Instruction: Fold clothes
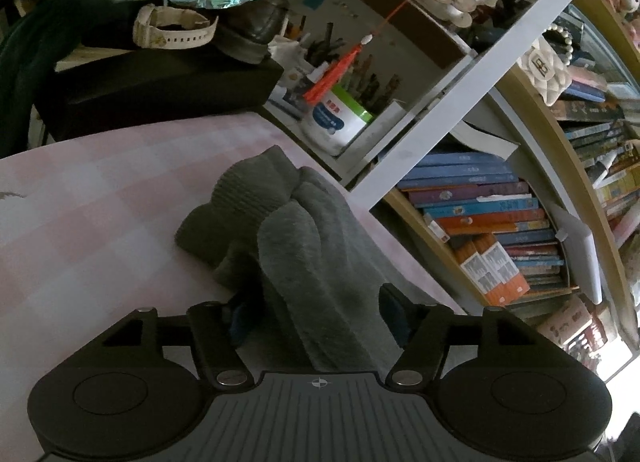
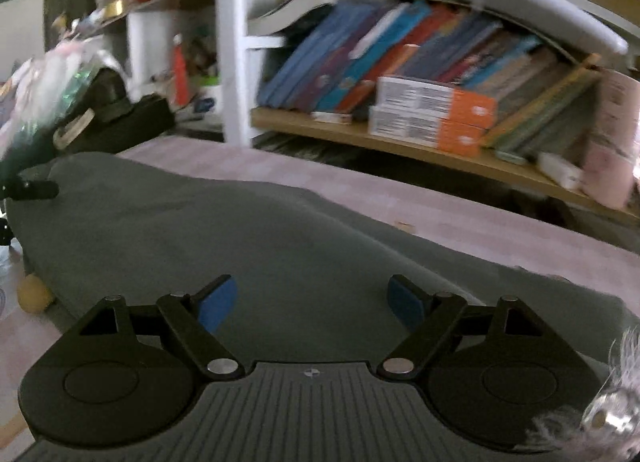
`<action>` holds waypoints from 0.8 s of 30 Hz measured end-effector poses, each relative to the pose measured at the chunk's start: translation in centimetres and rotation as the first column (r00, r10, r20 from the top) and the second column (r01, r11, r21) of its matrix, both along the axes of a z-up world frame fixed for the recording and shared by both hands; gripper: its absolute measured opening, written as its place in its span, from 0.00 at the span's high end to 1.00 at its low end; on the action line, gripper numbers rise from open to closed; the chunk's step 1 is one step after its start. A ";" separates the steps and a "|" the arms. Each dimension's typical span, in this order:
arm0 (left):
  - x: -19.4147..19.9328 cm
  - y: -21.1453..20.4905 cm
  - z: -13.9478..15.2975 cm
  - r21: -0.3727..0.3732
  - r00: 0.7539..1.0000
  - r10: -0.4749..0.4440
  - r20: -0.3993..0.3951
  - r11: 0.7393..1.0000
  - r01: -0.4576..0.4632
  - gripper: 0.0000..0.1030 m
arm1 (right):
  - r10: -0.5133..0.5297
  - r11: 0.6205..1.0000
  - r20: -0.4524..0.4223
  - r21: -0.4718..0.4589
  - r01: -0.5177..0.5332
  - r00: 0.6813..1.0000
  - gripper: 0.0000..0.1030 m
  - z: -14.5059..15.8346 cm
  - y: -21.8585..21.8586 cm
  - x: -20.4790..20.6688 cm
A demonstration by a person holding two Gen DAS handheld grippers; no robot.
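A pink checked bed sits beside crowded bookshelves. The grey fleece garment lies bunched on it, running between the spread fingers of the left claw, whose pads do not press it. The right claw hovers wide over the garment's flatter part, gripping nothing.

one grey garment lies on one pink checked bed cover, seen at 12 o'clock from both cameras. two grippers, the left gripper and the right gripper, each with two blue pads. one white watch at 11 o'clock. one white tub and one red tassel at 12 o'clock. two orange-and-white boxes at 1 o'clock. books too many to count.
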State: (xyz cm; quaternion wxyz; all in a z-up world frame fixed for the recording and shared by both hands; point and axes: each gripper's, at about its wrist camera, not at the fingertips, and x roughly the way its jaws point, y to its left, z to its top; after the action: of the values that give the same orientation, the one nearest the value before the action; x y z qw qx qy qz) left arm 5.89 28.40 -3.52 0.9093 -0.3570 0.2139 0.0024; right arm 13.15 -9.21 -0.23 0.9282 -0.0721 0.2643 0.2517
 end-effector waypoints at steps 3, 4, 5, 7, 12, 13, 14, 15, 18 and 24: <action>0.0 0.0 0.0 0.002 1.000 -0.003 0.002 1.000 0.003 0.33 | 0.046 0.999 -0.006 -0.024 -0.046 0.999 0.19 -0.2 2.5 0.1; 0.0 0.0 0.0 0.002 1.000 -0.004 0.003 1.000 0.004 0.32 | 0.068 0.997 -0.018 -0.036 -0.069 0.997 0.19 -0.4 3.3 0.2; 0.0 0.0 0.1 0.002 1.000 -0.007 0.004 1.000 0.007 0.32 | 0.091 0.995 -0.030 -0.048 -0.092 0.995 0.19 -0.6 4.1 0.2; 0.1 -0.1 0.1 0.007 1.000 -0.013 0.005 1.000 0.013 0.29 | 0.128 0.989 -0.034 -0.076 -0.130 0.991 0.19 -1.0 5.3 -0.3; 0.1 -0.3 0.2 0.013 1.000 -0.020 0.008 1.000 0.020 0.26 | 0.168 0.981 -0.013 -0.091 -0.169 0.986 0.19 -1.0 6.2 -1.9; 0.1 -0.3 0.2 0.013 1.000 -0.020 0.008 1.000 0.020 0.26 | 0.177 0.981 -0.029 -0.071 -0.179 0.984 0.19 -1.1 6.0 -2.2; 0.1 -0.3 0.2 0.014 1.000 -0.020 0.008 1.000 0.020 0.26 | 0.182 0.981 -0.039 -0.058 -0.184 0.982 0.19 -1.1 6.0 -2.4; 0.1 -0.3 0.2 0.014 1.000 -0.020 0.009 1.000 0.020 0.26 | 0.181 0.981 -0.040 -0.056 -0.183 0.983 0.18 -1.2 6.0 -2.5; 0.1 -0.3 0.2 0.015 1.000 -0.020 0.009 1.000 0.019 0.26 | 0.178 0.982 -0.045 -0.050 -0.180 0.983 0.17 -1.4 6.1 -2.8; 0.2 -0.3 0.2 0.012 1.000 -0.018 0.010 1.000 0.018 0.26 | 0.168 0.984 -0.059 -0.046 -0.171 0.984 0.13 -1.4 6.0 -2.5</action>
State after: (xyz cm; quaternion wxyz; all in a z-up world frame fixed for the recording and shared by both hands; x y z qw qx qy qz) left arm 6.06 28.08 -3.31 0.9124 -0.3496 0.2126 -0.0062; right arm 10.60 -3.26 -1.66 0.8937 -0.1110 0.2888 0.3248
